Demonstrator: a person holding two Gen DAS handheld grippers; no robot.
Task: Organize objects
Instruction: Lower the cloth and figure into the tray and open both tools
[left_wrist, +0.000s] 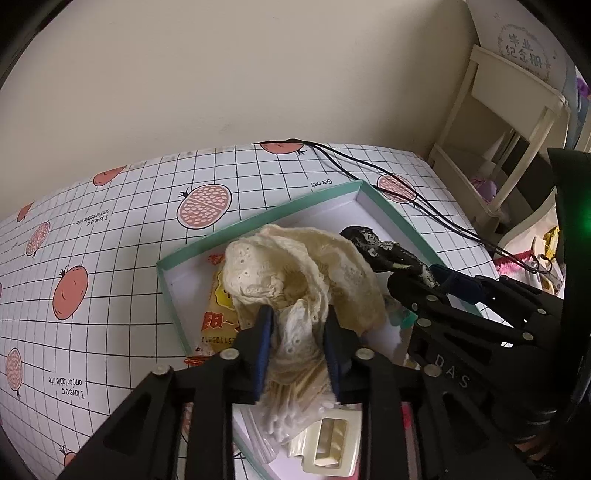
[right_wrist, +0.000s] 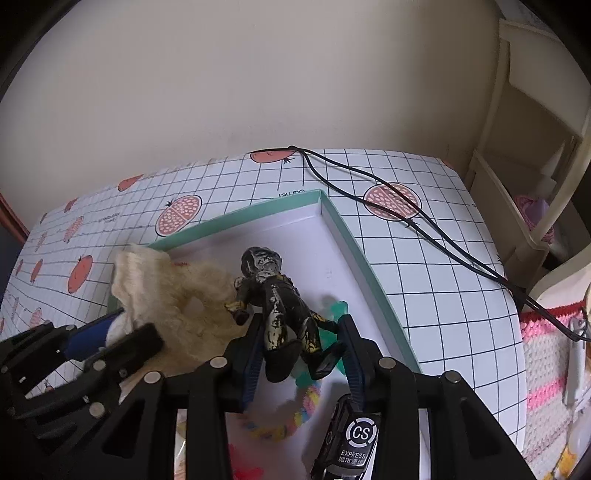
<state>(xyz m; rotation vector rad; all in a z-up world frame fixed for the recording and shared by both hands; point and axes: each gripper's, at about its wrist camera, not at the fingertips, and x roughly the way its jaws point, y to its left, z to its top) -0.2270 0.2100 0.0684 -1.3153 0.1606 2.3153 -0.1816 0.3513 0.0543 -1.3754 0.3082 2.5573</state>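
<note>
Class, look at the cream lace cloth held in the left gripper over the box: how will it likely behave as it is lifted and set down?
The cream lace cloth bunches and folds around the left gripper, so it is probably floppy and will sag. Its thin, holed weave suggests it is light. It may drape over the dark figurine beside it in the green-rimmed box.

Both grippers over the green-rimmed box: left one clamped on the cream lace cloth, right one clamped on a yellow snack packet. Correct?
Not quite. The right gripper is clamped on the dark figurine, not the snack packet; the right wrist view shows it between the fingers. The snack packet lies in the green-rimmed box under the cream lace cloth. The left gripper does hold the cloth.
</note>
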